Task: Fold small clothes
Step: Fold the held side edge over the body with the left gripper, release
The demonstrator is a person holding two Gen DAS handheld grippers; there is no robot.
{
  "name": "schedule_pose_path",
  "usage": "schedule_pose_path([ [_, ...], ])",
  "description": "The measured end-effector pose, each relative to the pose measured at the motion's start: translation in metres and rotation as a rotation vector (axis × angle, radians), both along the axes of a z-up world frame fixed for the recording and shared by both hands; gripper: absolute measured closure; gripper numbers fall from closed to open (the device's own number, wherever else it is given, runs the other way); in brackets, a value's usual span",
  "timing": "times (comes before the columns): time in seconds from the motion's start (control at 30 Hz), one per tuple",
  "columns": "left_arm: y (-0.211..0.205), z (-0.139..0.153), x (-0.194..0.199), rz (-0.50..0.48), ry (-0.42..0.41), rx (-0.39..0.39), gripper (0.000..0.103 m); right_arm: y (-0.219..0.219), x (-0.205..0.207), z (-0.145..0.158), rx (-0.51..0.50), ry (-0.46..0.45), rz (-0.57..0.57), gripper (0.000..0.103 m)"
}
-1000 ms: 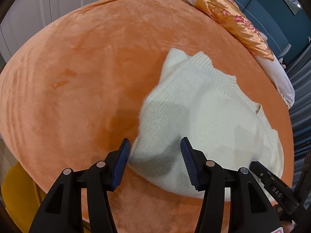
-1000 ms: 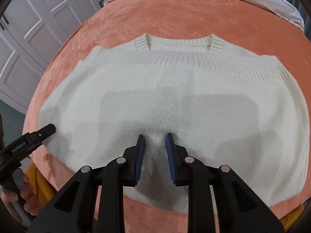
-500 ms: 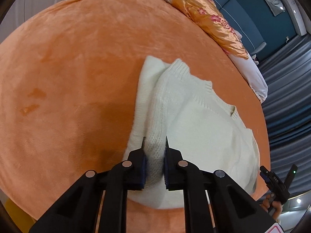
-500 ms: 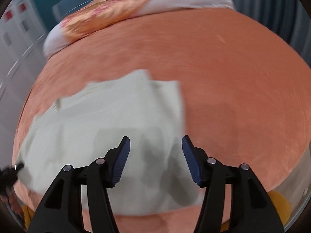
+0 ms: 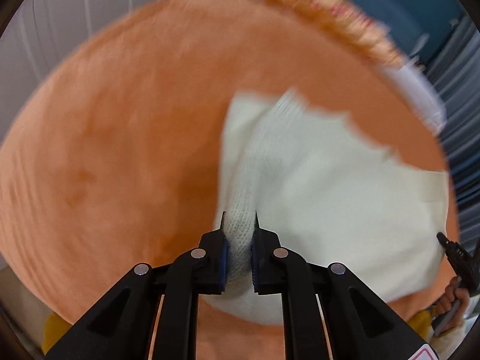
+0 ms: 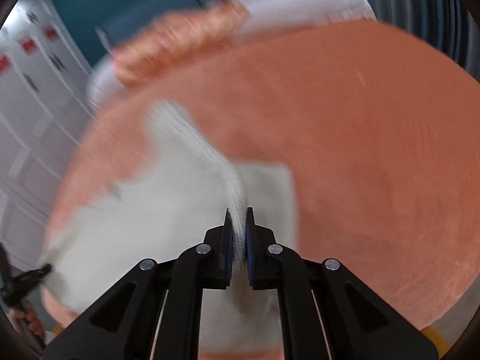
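A cream knitted sweater [image 5: 330, 195] lies flat on an orange plush bedspread [image 5: 120, 120]. My left gripper [image 5: 239, 225] is shut on a raised fold of knit at the sweater's near left edge. In the right wrist view the same sweater [image 6: 150, 225] spreads to the left. There my right gripper [image 6: 237, 216] is closing its jaws, and its pads press on a pinched ridge of knit near the sweater's right edge. Both views are blurred by motion.
An orange floral pillow [image 5: 330, 21] and white bedding lie along the far side of the bedspread [image 6: 375, 150]. White cupboard doors [image 6: 30, 120] stand to the left. A hand [image 5: 450, 303] holds the other gripper at the bed's near edge.
The left gripper went from open over the sweater's left edge to shut on it. The right gripper swung from the sweater's middle to its right edge, opened wide, then closed on the knit.
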State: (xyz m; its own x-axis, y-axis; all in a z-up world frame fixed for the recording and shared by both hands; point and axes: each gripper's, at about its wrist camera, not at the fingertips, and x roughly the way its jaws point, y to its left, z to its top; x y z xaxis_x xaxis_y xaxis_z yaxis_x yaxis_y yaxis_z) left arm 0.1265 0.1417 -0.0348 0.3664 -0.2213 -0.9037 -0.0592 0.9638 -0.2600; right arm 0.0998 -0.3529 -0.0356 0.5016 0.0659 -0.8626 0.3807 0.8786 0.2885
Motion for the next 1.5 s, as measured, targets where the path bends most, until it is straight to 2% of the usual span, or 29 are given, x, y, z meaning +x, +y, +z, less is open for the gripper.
schedule_pose_path([
  [0.03, 0.005, -0.013, -0.002, 0.033, 0.022, -0.023, 0.088, -0.002, -0.002, -0.012, 0.035, 0.014, -0.011, 0.096],
  [0.1, 0.019, -0.005, -0.013, 0.108, -0.01, -0.083, 0.081, 0.0, -0.014, 0.004, 0.027, -0.033, -0.034, 0.093],
  [0.13, 0.026, 0.0, -0.017, 0.139, -0.014, -0.095, 0.077, 0.003, -0.018, 0.014, 0.003, -0.045, -0.042, 0.089],
  [0.2, 0.04, 0.011, -0.029, 0.189, -0.035, -0.1, 0.067, 0.015, -0.032, 0.04, -0.096, -0.094, -0.06, 0.089],
  [0.23, 0.043, 0.015, -0.035, 0.2, -0.044, -0.098, 0.066, 0.025, -0.039, 0.052, -0.132, -0.121, -0.056, 0.089],
  [0.3, 0.046, 0.018, -0.044, 0.217, -0.046, -0.092, 0.066, 0.046, -0.04, 0.062, -0.091, -0.152, 0.012, 0.089],
  [0.33, 0.044, 0.017, -0.049, 0.214, -0.042, -0.104, 0.062, 0.062, -0.035, 0.064, -0.054, -0.155, 0.07, 0.089],
  [0.43, 0.029, 0.008, -0.053, 0.195, -0.024, -0.152, 0.045, 0.129, -0.024, 0.058, -0.002, -0.126, 0.27, 0.089],
  [0.53, 0.008, -0.008, -0.055, 0.181, 0.022, -0.151, 0.042, 0.191, -0.015, 0.046, -0.015, -0.103, 0.431, 0.089],
  [0.6, 0.003, -0.02, -0.053, 0.191, 0.048, -0.166, 0.042, 0.223, -0.01, 0.027, -0.062, -0.035, 0.516, 0.089],
  [0.67, 0.003, -0.023, -0.052, 0.211, 0.045, -0.173, 0.042, 0.237, -0.009, -0.004, -0.118, 0.046, 0.535, 0.089],
  [0.7, 0.005, -0.023, -0.052, 0.218, 0.039, -0.177, 0.042, 0.238, -0.016, -0.007, -0.136, 0.016, 0.535, 0.089],
  [0.77, 0.006, -0.02, -0.048, 0.217, 0.031, -0.175, 0.042, 0.24, -0.02, -0.001, -0.16, 0.017, 0.562, 0.088],
  [0.87, 0.009, -0.022, -0.044, 0.222, 0.031, -0.178, 0.041, 0.23, -0.015, 0.026, -0.105, -0.026, 0.515, 0.088],
  [0.93, 0.011, -0.025, -0.041, 0.243, 0.029, -0.192, 0.041, 0.224, -0.009, 0.04, -0.118, -0.073, 0.482, 0.088],
  [1.0, 0.011, -0.027, -0.038, 0.264, 0.015, -0.201, 0.041, 0.222, 0.004, 0.029, -0.112, -0.034, 0.48, 0.088],
  [1.03, 0.011, -0.027, -0.036, 0.271, 0.013, -0.203, 0.041, 0.222, 0.012, 0.012, -0.099, 0.018, 0.481, 0.088],
  [1.07, 0.012, -0.027, -0.034, 0.276, 0.015, -0.205, 0.041, 0.222, 0.016, -0.001, -0.084, 0.03, 0.475, 0.088],
  [1.17, 0.013, -0.024, -0.03, 0.283, 0.025, -0.215, 0.042, 0.217, 0.01, 0.001, -0.046, 0.001, 0.453, 0.088],
  [1.2, 0.012, -0.02, -0.029, 0.284, 0.015, -0.209, 0.051, 0.217, 0.01, 0.0, -0.038, 0.003, 0.449, 0.088],
  [1.23, 0.012, -0.014, -0.03, 0.279, -0.004, -0.204, 0.067, 0.215, 0.01, -0.001, -0.028, 0.004, 0.449, 0.088],
  [1.27, 0.009, -0.005, -0.03, 0.262, -0.039, -0.207, 0.077, 0.212, 0.009, 0.0, -0.02, 0.002, 0.449, 0.088],
  [1.37, -0.005, 0.027, -0.032, 0.208, -0.128, -0.221, 0.084, 0.211, 0.006, 0.0, 0.002, -0.007, 0.44, 0.087],
  [1.5, -0.061, 0.091, -0.039, 0.031, -0.268, -0.195, 0.087, 0.198, -0.007, 0.011, 0.062, -0.033, 0.376, 0.082],
])
